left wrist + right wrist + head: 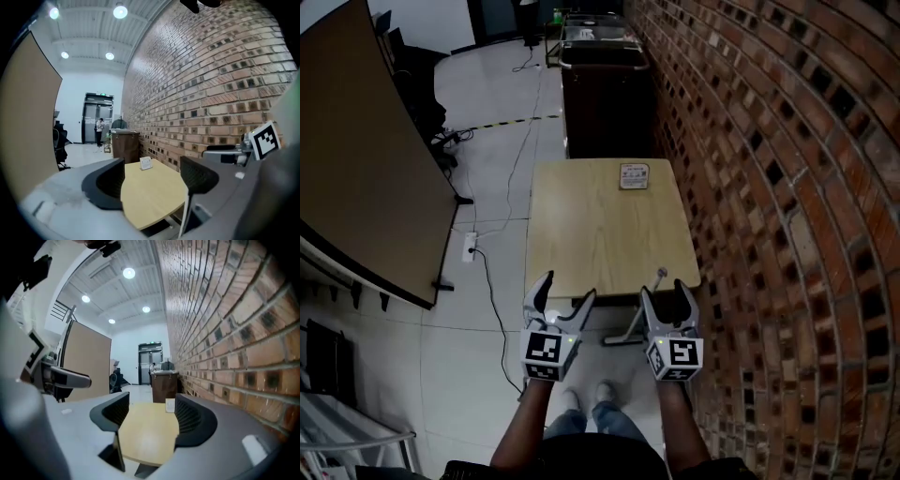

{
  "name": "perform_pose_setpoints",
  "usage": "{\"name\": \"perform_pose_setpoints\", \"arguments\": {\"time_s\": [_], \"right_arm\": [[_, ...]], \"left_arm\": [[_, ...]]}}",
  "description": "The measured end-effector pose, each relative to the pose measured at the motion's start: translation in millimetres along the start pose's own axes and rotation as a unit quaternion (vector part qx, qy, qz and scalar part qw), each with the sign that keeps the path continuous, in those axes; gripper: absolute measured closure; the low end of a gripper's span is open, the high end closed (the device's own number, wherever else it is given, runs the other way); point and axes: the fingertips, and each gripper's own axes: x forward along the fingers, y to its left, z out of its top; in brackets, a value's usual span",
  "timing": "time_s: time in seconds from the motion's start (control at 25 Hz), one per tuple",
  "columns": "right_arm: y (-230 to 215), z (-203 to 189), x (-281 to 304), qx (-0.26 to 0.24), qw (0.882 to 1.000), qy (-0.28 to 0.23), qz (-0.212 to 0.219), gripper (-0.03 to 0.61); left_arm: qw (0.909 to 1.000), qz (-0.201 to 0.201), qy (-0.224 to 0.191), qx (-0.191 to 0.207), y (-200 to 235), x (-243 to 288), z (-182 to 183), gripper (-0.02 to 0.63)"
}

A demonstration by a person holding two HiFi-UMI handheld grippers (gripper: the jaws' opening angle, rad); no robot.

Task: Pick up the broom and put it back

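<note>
A thin pale broom handle (649, 302) leans against the near edge of the wooden table (600, 225); its rounded tip sits at the table's front right corner. It also shows as a pale upright bar (187, 213) in the left gripper view and low in the right gripper view (116, 446). The broom's head is hidden. My left gripper (569, 286) (152, 183) hovers open at the table's near edge, left of the handle. My right gripper (663, 289) (152, 420) is held level beside the handle's tip, open. Nothing is between either pair of jaws.
A small card (634, 175) stands at the table's far end. Beyond it is a dark brown bin (605, 94). A brick wall (769, 187) runs along the right, close to the table. A brown partition (366, 169) stands at left, with a power strip (470, 247) and cable on the floor.
</note>
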Motion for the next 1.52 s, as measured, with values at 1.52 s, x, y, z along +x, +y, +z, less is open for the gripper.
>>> {"name": "perform_pose_setpoints", "arguments": {"time_s": [1.52], "right_arm": [[120, 55, -266, -0.003, 0.997, -0.058, 0.052, 0.115]], "left_arm": [[0.9930, 0.089, -0.075, 0.019, -106, -297, 33, 0.242]]}}
